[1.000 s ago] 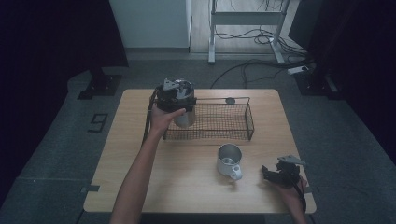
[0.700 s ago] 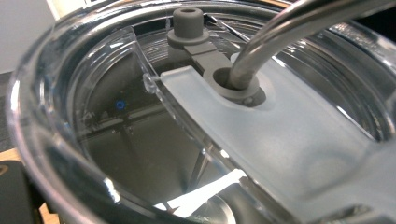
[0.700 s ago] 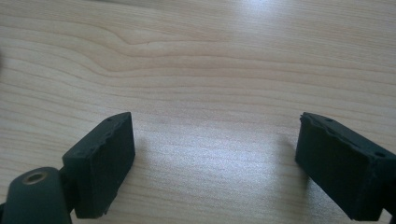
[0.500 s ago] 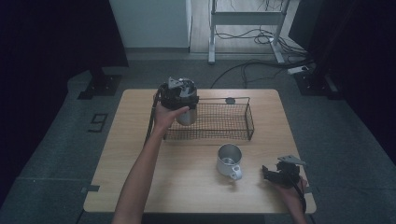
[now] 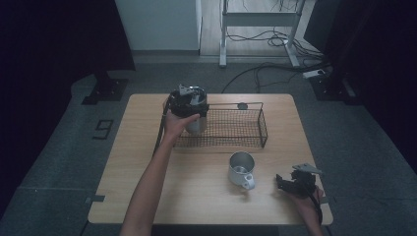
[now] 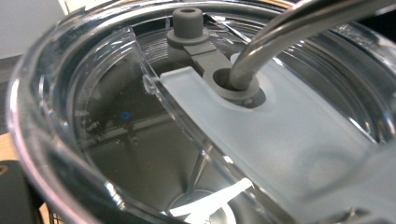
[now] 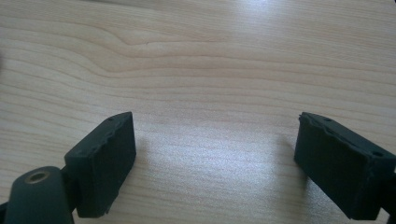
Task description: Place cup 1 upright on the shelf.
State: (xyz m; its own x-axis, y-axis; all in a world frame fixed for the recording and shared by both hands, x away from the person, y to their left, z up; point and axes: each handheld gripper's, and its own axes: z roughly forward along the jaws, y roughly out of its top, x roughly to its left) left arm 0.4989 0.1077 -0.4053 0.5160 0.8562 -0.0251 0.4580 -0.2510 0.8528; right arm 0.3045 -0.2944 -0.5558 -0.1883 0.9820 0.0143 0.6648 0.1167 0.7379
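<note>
The left hand-held gripper (image 5: 189, 105) apparently pinches the stiff, slippery steel tumbler (image 5: 195, 114) at its rim.

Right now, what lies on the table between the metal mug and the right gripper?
Nothing: in the high view, only bare wooden table separates the metal mug from the right gripper.

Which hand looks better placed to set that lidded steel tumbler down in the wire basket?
Left. The left gripper is at the tumbler over the wire basket's left end; the right gripper rests by the table's near edge, fingers apart, holding nothing.
</note>
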